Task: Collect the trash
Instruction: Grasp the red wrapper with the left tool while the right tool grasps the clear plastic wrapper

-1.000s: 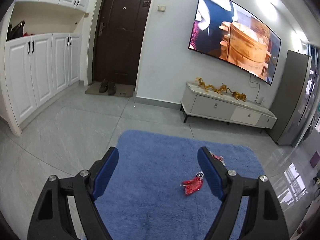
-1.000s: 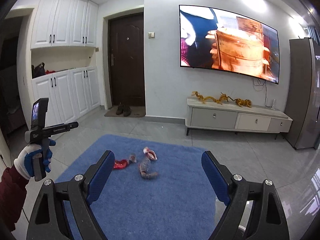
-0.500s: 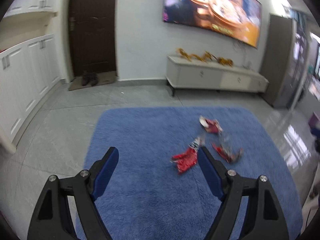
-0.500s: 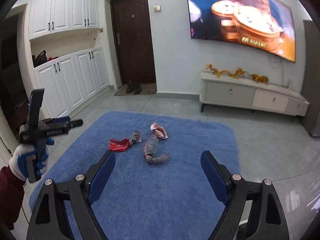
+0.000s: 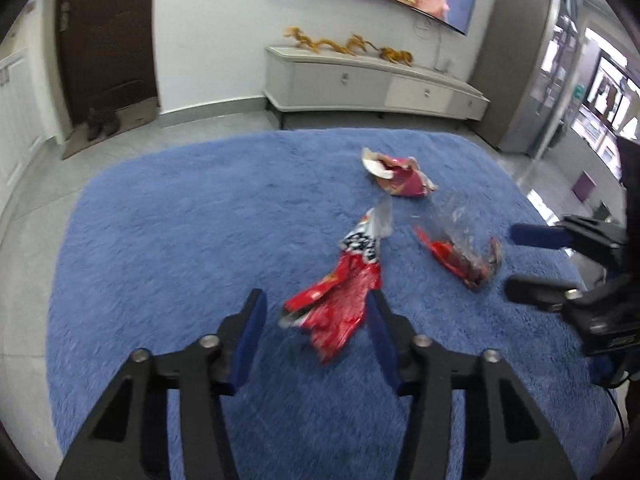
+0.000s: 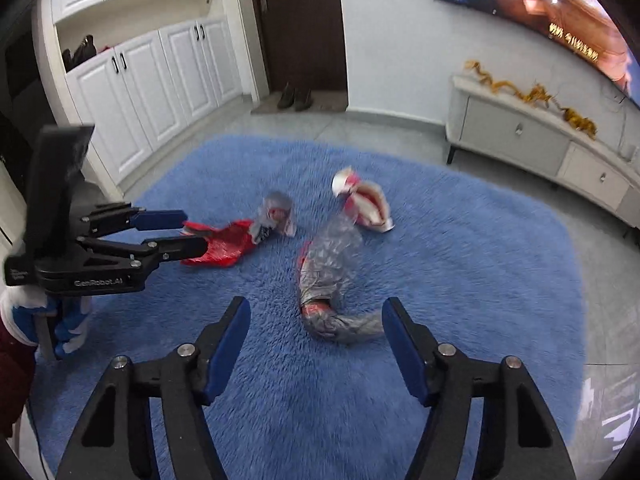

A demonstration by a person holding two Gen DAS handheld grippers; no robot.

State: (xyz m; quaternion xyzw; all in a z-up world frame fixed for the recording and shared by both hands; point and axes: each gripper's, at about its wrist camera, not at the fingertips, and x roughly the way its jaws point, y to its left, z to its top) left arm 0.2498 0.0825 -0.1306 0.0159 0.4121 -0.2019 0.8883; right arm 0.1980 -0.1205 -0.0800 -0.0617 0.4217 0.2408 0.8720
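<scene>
Three pieces of trash lie together on the blue rug [image 6: 440, 280], toward its far half, with bare pile open all round them and grey tile floor [image 6: 400, 136] beyond every edge.

The red snack wrapper [image 5: 344, 296] lies leftmost, between the left gripper [image 5: 316, 312] fingers, which have just been closing and stand apart, the right one against the wrapper's edge (whether it presses, I cannot tell).

The clear crumpled bag [image 6: 332, 280] lies to the right, its near end between the right gripper [image 6: 316, 320] fingers, also just closing and apart, touching nothing.

The red-and-white wrapper [image 6: 364, 204] lies farthest.

A low white cabinet [image 6: 540, 136] bounds the far right and white cupboards [image 6: 160, 76] the left.
</scene>
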